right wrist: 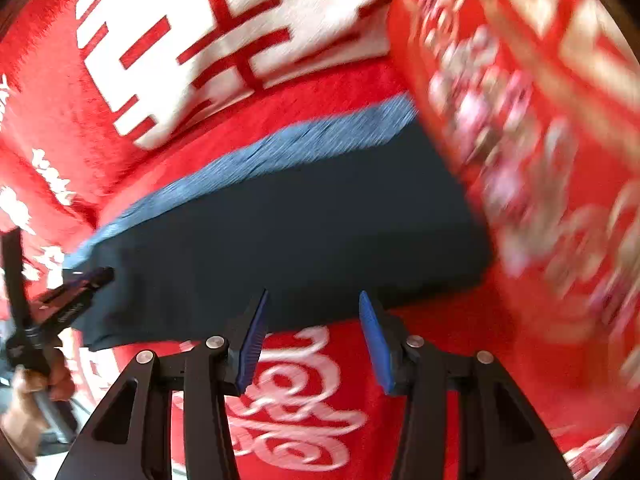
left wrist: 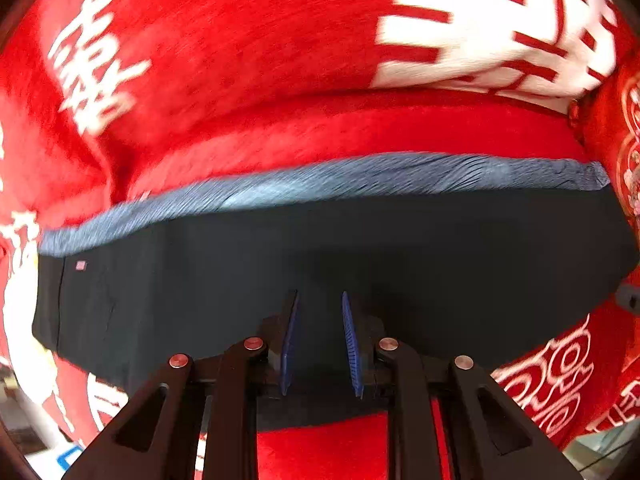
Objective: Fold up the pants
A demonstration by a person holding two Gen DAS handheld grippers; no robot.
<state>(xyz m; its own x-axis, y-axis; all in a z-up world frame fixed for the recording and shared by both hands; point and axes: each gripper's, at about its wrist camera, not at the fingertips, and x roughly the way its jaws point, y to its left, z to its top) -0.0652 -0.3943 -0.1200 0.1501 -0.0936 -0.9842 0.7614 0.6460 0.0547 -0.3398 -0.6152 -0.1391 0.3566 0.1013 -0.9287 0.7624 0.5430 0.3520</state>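
Dark navy pants (left wrist: 320,248), folded into a compact rectangle, are seen lying flat on a red blanket (left wrist: 248,64) printed with white characters. A blue-grey waistband (left wrist: 320,184) runs along the far edge of the pants. The left gripper (left wrist: 320,300) is held over the near part of the pants, jaws parted, nothing between them. The right gripper (right wrist: 312,300) is positioned at the near edge of the pants, jaws spread wide and empty. A red patterned cushion (right wrist: 540,140), blurred, is recorded to the right of the pants.
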